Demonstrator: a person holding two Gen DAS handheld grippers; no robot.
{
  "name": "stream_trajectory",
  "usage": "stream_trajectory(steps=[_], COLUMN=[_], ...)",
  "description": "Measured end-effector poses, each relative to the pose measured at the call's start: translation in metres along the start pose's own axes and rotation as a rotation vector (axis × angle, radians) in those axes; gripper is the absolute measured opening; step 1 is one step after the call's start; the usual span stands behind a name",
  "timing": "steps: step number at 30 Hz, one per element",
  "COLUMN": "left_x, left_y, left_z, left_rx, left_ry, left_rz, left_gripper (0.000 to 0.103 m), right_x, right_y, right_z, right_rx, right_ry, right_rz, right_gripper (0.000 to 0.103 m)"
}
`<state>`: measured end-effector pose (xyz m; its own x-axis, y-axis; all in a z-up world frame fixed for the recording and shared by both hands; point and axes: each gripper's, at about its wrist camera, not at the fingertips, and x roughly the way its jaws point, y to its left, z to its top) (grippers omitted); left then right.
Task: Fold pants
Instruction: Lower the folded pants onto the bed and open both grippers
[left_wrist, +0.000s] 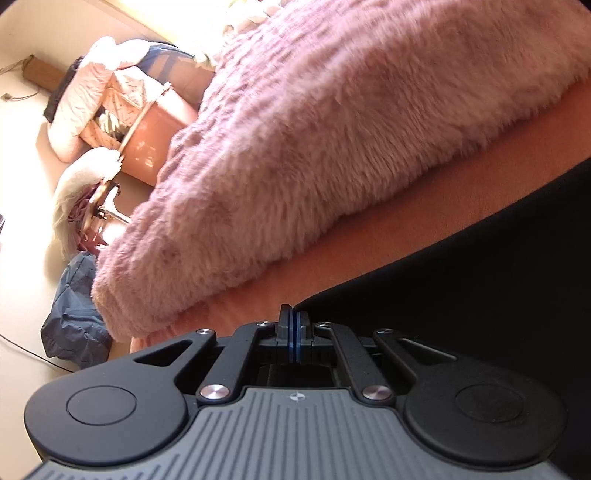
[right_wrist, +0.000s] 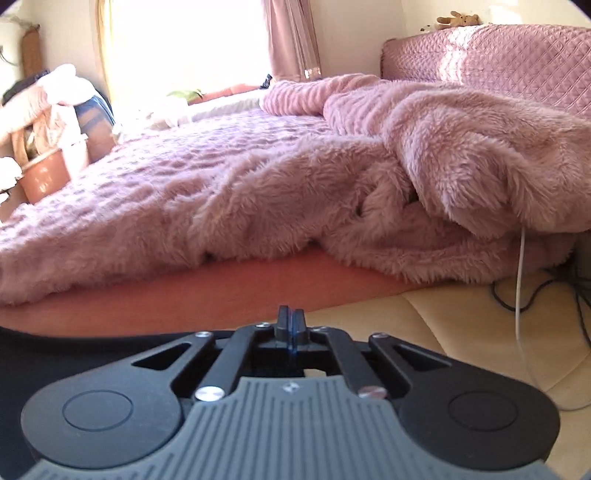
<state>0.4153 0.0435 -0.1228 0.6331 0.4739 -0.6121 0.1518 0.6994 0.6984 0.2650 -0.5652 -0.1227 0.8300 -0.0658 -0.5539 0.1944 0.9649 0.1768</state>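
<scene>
The pants are black fabric. In the left wrist view they (left_wrist: 480, 277) fill the right side and reach down beside my left gripper (left_wrist: 294, 314), whose fingers are pressed together at the fabric's edge; whether cloth lies between them is hidden. In the right wrist view the black pants (right_wrist: 55, 354) lie at the lower left, running under my right gripper (right_wrist: 290, 317), whose fingers are also pressed together. Both grippers sit low at the edge of the bed, over its orange sheet (right_wrist: 184, 295).
A fluffy pink blanket (right_wrist: 295, 177) is heaped on the bed just beyond both grippers. A padded pink headboard (right_wrist: 498, 62) stands at the back right. White and dark cables (right_wrist: 521, 280) trail on the cream floor at right. A cluttered chair with clothes (left_wrist: 110, 110) and a blue bag (left_wrist: 74, 314) stand at left.
</scene>
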Motion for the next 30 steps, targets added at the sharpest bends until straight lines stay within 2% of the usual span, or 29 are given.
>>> stream_trajectory(steps=[3,4,6,7,8,10,11,13,14,16,17,18,21,22,24,27,30], left_x=[0.011,0.013,0.015,0.014,0.01,-0.001,-0.009,-0.031,-0.044,-0.07,-0.082,-0.094,-0.119,-0.124,-0.128,-0.123,-0.122], left_y=[-0.007,-0.008,-0.006,-0.003,0.001,0.01,0.013,0.018,0.02,0.018,0.014,0.007,-0.017,-0.024,-0.04,-0.056,-0.065], left_z=[-0.003,-0.004,-0.007,-0.009,-0.012,-0.018,-0.02,-0.026,-0.03,-0.039,-0.043,-0.047,-0.056,-0.058,-0.06,-0.063,-0.065], left_rx=[0.01,0.007,-0.011,-0.03,-0.051,-0.091,-0.103,-0.124,-0.139,-0.162,-0.169,-0.169,-0.183,-0.193,-0.199,-0.207,-0.215], left_ry=[0.006,0.009,-0.001,-0.005,-0.017,-0.069,-0.089,-0.129,-0.149,-0.179,-0.19,-0.203,-0.229,-0.23,-0.224,-0.186,-0.146], left_rz=[0.0,-0.004,-0.017,-0.023,-0.026,-0.037,-0.043,-0.071,-0.109,-0.237,-0.291,-0.339,-0.441,-0.47,-0.51,-0.535,-0.545], left_gripper=[0.003,0.009,0.015,0.023,0.032,0.043,0.044,0.044,0.043,0.042,0.037,0.035,0.029,0.027,0.023,0.016,0.013], right_x=[0.015,0.019,0.024,0.023,0.018,0.005,-0.004,-0.024,-0.034,-0.052,-0.062,-0.069,-0.093,-0.101,-0.117,-0.135,-0.138], right_y=[0.003,0.002,-0.003,-0.004,-0.001,0.009,0.016,0.036,0.047,0.069,0.079,0.087,0.098,0.094,0.077,0.047,0.015], right_z=[-0.004,-0.005,-0.008,-0.009,-0.009,-0.008,-0.008,-0.012,-0.016,-0.026,-0.034,-0.041,-0.064,-0.069,-0.078,-0.085,-0.094], right_rx=[-0.014,-0.014,0.011,0.02,0.01,-0.019,-0.027,-0.058,-0.079,-0.108,-0.114,-0.117,-0.095,-0.042,0.094,0.272,0.48], right_ry=[0.047,0.054,0.082,0.084,0.07,0.057,0.057,0.063,0.069,0.078,0.082,0.087,0.089,0.087,0.07,0.057,0.078], right_rz=[-0.066,-0.082,-0.099,-0.094,-0.095,-0.093,-0.077,-0.054,-0.047,-0.032,-0.022,-0.028,-0.119,-0.14,-0.168,-0.227,-0.217], right_gripper=[0.0,0.0,0.0,0.0,0.0,0.0,0.0,0.001,0.003,0.008,0.018,0.026,0.032,0.034,0.044,0.048,0.048])
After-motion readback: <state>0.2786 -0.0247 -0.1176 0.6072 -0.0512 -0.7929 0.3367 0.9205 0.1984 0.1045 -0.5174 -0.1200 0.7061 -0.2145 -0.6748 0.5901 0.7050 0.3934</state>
